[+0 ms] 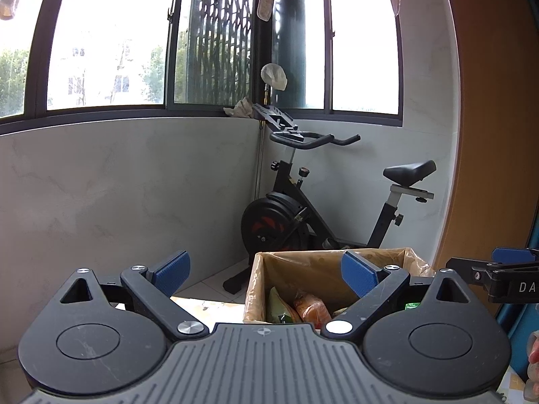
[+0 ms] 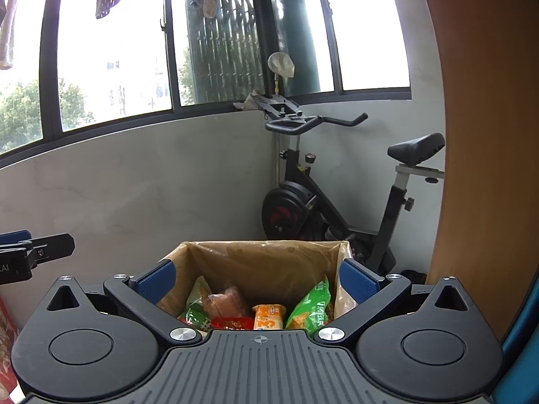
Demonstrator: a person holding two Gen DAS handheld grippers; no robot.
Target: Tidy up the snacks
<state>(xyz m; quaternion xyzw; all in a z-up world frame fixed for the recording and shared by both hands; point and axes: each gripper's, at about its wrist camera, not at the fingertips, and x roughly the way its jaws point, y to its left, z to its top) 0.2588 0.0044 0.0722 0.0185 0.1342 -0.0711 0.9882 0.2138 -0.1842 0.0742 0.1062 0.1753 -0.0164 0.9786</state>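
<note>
A brown cardboard box (image 2: pixel 262 259) stands open just ahead of my right gripper (image 2: pixel 256 277), whose blue pads are spread wide with nothing between them. Inside the box lie several snack packs: a green bag (image 2: pixel 311 308), an orange packet (image 2: pixel 267 316), a brownish wrapped one (image 2: pixel 225 301) and a red pack (image 2: pixel 232 323). In the left wrist view the same box (image 1: pixel 303 269) sits ahead and to the right, with snacks (image 1: pixel 310 309) showing inside. My left gripper (image 1: pixel 266 274) is open and empty. Each gripper's tip shows at the edge of the other's view.
A black exercise bike (image 2: pixel 337 202) stands behind the box in the corner under the windows. A brown curved panel (image 2: pixel 488 134) rises on the right. Grey tiled wall (image 1: pixel 118 185) runs along the left. Laundry hangs above the windows.
</note>
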